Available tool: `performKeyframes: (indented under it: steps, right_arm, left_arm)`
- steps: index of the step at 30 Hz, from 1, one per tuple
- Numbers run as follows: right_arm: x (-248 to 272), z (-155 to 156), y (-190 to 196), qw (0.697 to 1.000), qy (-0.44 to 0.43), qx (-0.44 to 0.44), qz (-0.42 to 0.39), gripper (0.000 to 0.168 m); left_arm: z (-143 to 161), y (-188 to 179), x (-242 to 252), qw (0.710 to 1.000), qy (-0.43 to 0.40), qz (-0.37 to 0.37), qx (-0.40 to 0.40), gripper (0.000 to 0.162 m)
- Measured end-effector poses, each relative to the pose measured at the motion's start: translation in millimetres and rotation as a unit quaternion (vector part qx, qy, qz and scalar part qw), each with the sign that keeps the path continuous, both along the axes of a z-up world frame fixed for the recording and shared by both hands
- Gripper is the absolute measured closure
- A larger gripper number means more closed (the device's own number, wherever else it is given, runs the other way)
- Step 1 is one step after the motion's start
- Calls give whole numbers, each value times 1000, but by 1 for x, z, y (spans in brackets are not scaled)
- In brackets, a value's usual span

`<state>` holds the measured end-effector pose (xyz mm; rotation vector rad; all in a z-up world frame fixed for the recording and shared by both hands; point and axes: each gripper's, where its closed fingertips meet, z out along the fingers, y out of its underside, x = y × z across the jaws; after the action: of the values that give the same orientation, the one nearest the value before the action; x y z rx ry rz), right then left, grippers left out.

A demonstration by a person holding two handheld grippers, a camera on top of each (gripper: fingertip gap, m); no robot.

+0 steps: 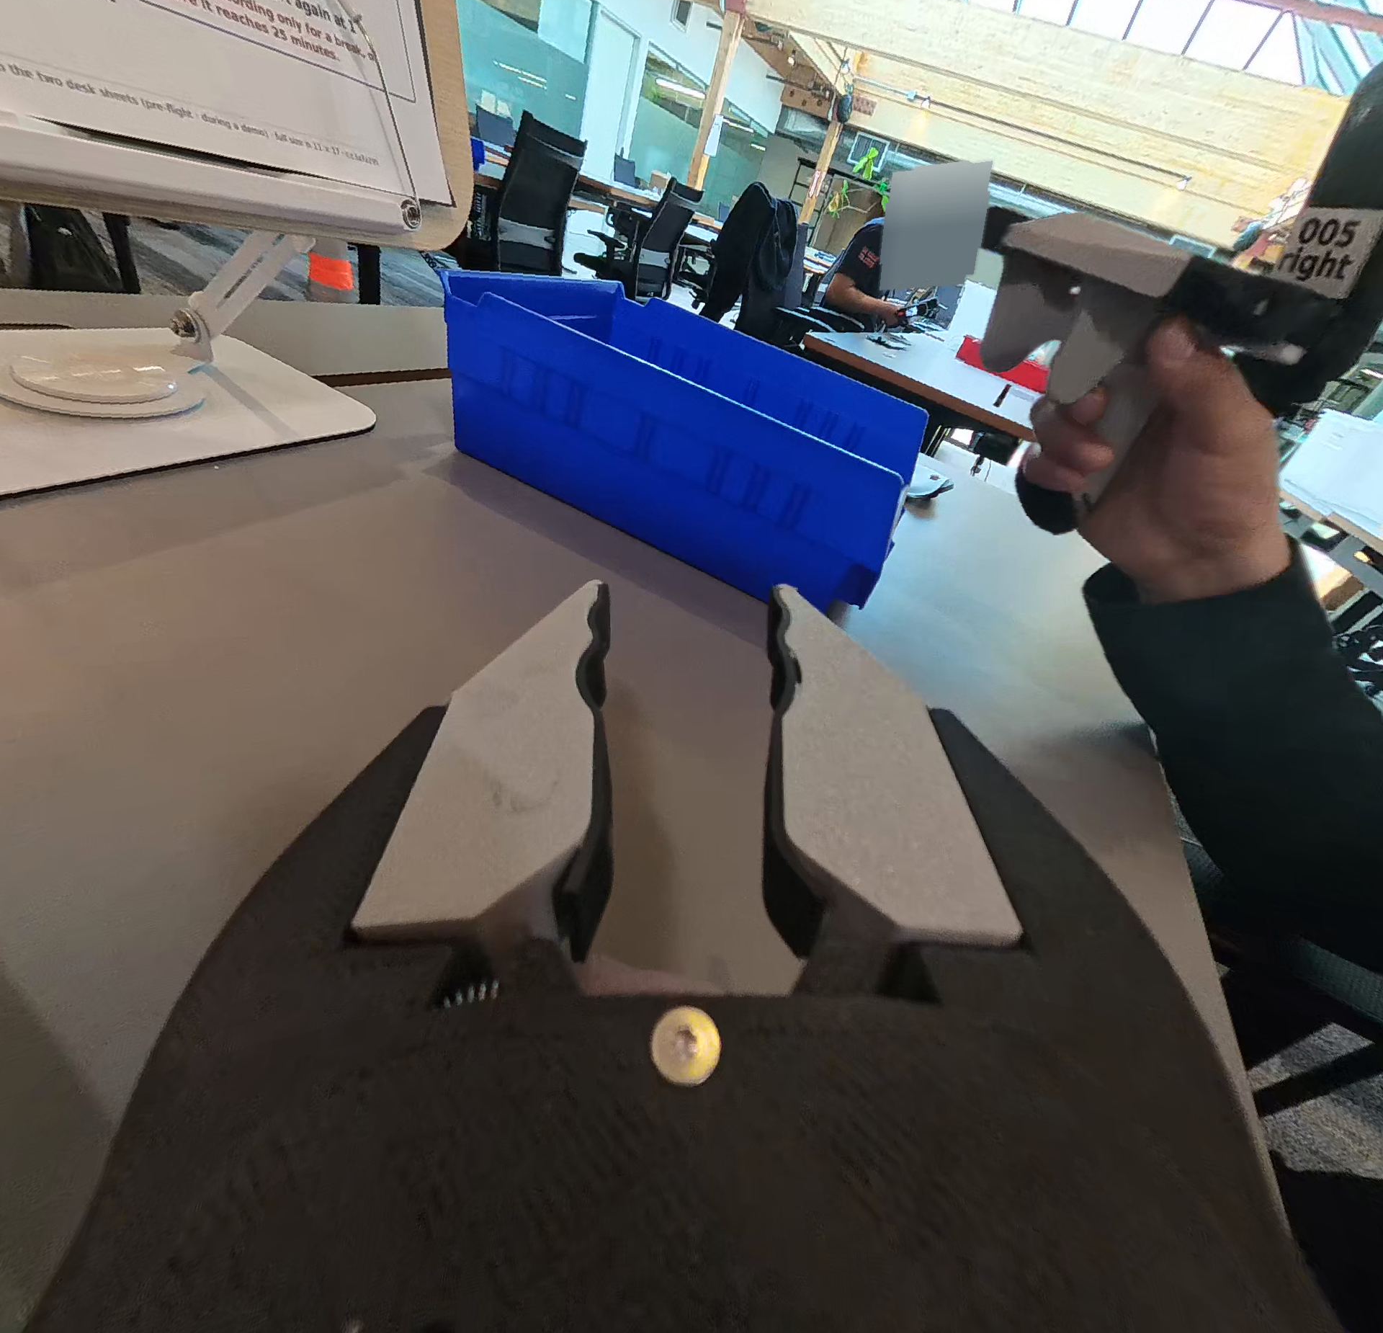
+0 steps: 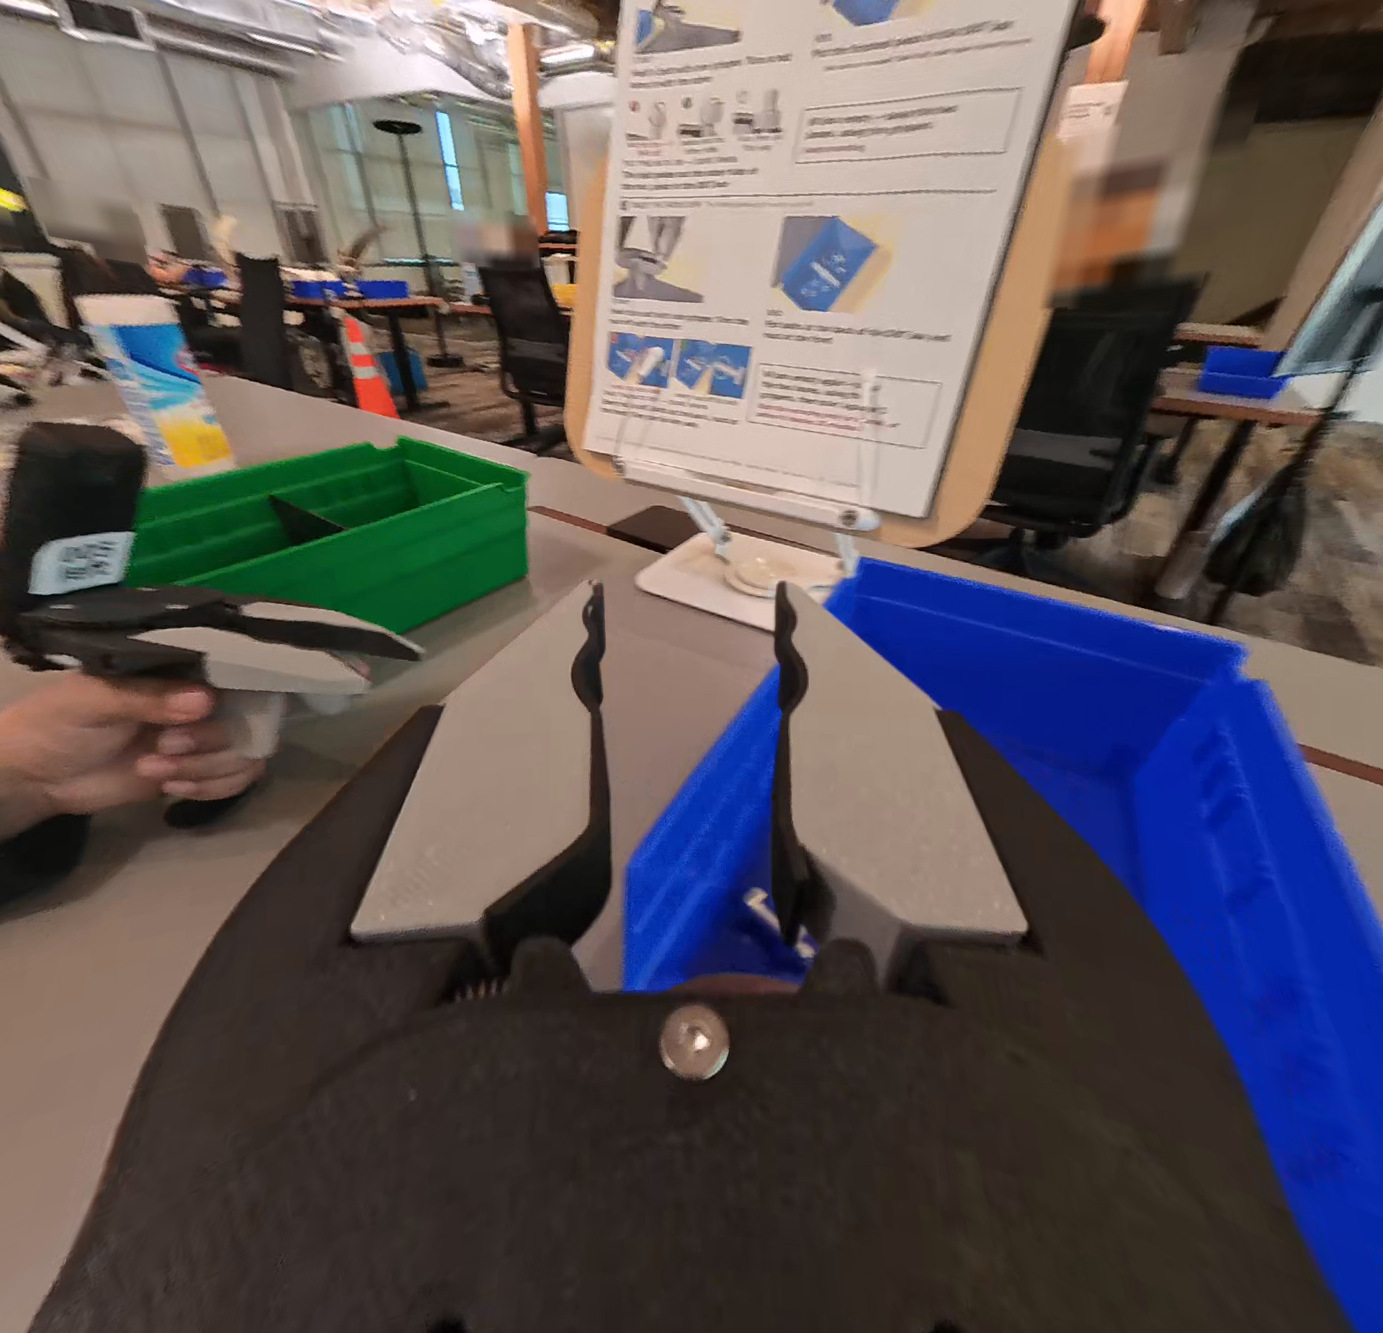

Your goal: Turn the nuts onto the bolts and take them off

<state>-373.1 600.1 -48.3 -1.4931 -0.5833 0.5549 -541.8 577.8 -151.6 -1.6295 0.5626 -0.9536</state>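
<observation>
My left gripper [image 1: 688, 608] is open and empty, low over the grey table [image 1: 262, 623], pointing at the blue bin [image 1: 673, 458]. My right gripper [image 2: 685, 608] is open and empty, held above the near end of the blue bin [image 2: 1122, 773]. A silvery metal part [image 2: 756, 911], probably a bolt, shows between the fingers at the bin's bottom. The right gripper also shows in the left wrist view [image 1: 1048, 339], raised in a hand at the right. The left gripper shows in the right wrist view [image 2: 352, 661], at the left, also in a hand.
A green divided bin [image 2: 337, 533] stands at the back left. An instruction sheet on a white stand [image 2: 808, 249] stands behind the blue bin; it also shows in the left wrist view [image 1: 187, 99]. A wipes canister [image 2: 157, 384] stands beyond the green bin. Chairs and desks lie beyond. Left tips to right tips: about 20 centimetres.
</observation>
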Motion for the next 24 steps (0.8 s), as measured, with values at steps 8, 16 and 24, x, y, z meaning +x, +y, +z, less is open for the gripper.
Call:
performKeyframes:
  steps: [8,16,24]
  right_arm:
    - [-109,-65,-33,982,-41,-59,173,117]
    - [-126,-108,-30,973,-200,-11,113,118]
    - [-117,-104,-23,979,-177,-24,98,119]
  left_arm:
    - [-3,-4,6,1000,23,-10,7,122]
    - [-11,-14,18,997,70,-20,15,120]
    - [57,-6,-86,984,101,147,-1,126]
